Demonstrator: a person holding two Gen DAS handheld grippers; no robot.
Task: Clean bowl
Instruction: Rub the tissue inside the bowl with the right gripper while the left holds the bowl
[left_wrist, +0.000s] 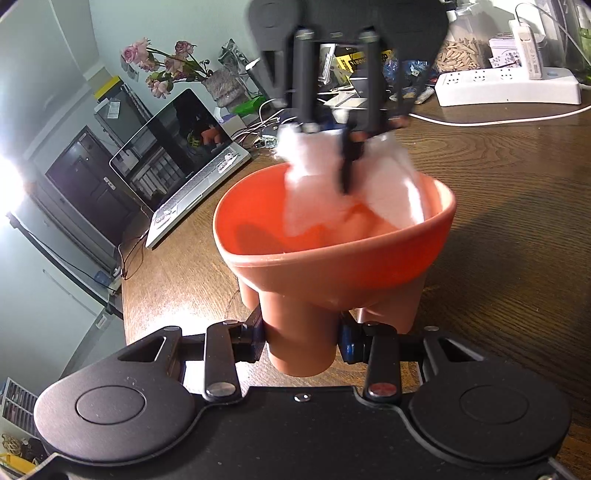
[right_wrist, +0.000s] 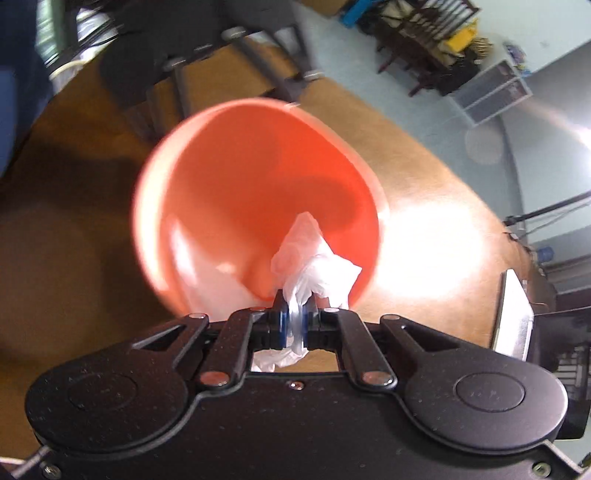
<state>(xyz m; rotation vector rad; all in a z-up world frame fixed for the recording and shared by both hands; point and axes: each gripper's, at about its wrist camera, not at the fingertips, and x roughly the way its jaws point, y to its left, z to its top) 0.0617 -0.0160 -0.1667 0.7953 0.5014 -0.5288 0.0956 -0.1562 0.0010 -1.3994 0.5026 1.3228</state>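
An orange bowl (left_wrist: 332, 236) on stubby cylindrical legs is held above the wooden table. My left gripper (left_wrist: 301, 332) is shut on one of the bowl's legs (left_wrist: 299, 332), gripping it from both sides. My right gripper (right_wrist: 293, 317) is shut on a crumpled white tissue (right_wrist: 314, 269) and reaches down into the bowl (right_wrist: 240, 192). In the left wrist view the right gripper (left_wrist: 345, 162) comes from above, and the tissue (left_wrist: 369, 184) lies against the bowl's far inner wall. Both views are motion-blurred.
An open laptop (left_wrist: 177, 162) sits at the table's left edge. A vase of pink flowers (left_wrist: 166, 66), a white power strip (left_wrist: 506, 86), cables and cluttered packages stand along the back. The wooden table (left_wrist: 498, 206) extends to the right.
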